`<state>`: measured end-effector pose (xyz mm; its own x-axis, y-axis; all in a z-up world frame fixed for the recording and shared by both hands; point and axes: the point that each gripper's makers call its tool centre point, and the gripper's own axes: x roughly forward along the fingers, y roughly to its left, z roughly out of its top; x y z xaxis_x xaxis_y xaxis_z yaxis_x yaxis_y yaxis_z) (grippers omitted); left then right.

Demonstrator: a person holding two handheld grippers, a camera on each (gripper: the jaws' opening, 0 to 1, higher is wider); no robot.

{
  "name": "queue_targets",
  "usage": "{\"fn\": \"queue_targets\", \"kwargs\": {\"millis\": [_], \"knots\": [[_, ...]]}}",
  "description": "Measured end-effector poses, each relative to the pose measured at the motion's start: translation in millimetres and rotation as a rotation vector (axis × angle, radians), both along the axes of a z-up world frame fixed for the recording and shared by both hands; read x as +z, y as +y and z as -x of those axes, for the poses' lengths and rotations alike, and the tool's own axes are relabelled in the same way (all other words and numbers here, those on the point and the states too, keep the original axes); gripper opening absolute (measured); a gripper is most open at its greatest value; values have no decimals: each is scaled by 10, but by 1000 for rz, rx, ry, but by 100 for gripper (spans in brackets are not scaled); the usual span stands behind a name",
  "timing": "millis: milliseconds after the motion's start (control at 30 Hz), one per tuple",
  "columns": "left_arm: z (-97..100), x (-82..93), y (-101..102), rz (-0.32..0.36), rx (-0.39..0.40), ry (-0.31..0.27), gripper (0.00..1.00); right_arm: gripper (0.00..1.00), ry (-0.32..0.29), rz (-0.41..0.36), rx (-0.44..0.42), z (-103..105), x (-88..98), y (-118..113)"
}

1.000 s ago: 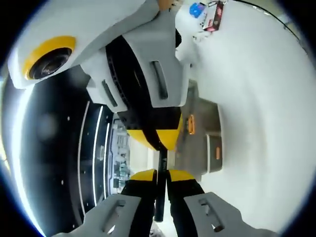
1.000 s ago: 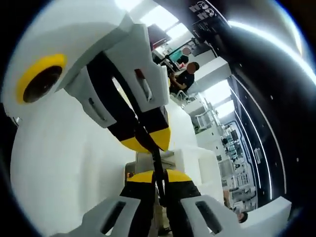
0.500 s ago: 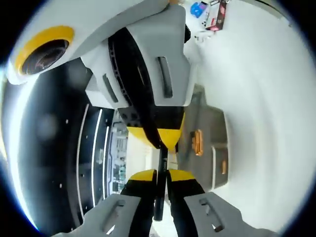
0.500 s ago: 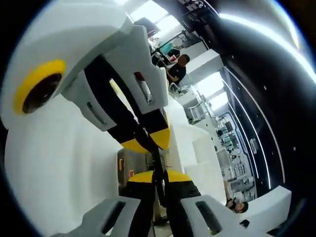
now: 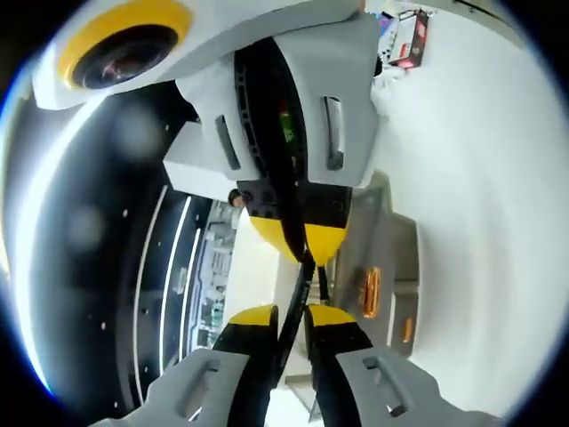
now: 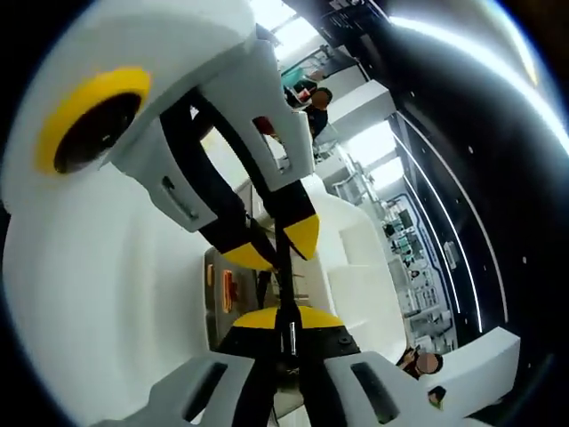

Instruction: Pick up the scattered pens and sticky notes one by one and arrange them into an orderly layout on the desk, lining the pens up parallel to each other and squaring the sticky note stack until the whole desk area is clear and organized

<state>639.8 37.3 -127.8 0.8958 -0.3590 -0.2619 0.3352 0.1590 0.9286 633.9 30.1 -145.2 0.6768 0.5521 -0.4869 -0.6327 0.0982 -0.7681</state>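
Black slim plastic pen (image 5: 296, 298) spans both grippers in mid-air: left gripper (image 5: 292, 311) and right gripper (image 6: 283, 318) each clamp one end. Light, stiff, slick barrel; hold mid-shaft.

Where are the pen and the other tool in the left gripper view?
pen (image 5: 295, 307), left gripper view, on its dark shaft between the tips.
right tool (image 5: 307, 249), left gripper view, between its yellow tips.

Between the tips of the left hand-held gripper (image 5: 291, 313), a pen (image 5: 296, 298), far end touching the right hand-held gripper (image 5: 307, 240) opposite. Beyond those tips, a cabinet (image 5: 384, 267) against the tabletop (image 5: 480, 205); small boxes (image 5: 411, 37) farther off.
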Motion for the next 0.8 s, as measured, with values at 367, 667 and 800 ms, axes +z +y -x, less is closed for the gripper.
{"fn": "queue_targets", "kwargs": {"millis": [367,667,800], "knots": [[68,-32,71,0,9,-11,15,8,13,-44,-37,-18,-17,-127],[223,-46,73,82,-41,-41,17,9,35,-289,-13,63,16,-176],[321,-15,105,144,-53,-69,17,15,43,-416,1,148,8,-198]]}}
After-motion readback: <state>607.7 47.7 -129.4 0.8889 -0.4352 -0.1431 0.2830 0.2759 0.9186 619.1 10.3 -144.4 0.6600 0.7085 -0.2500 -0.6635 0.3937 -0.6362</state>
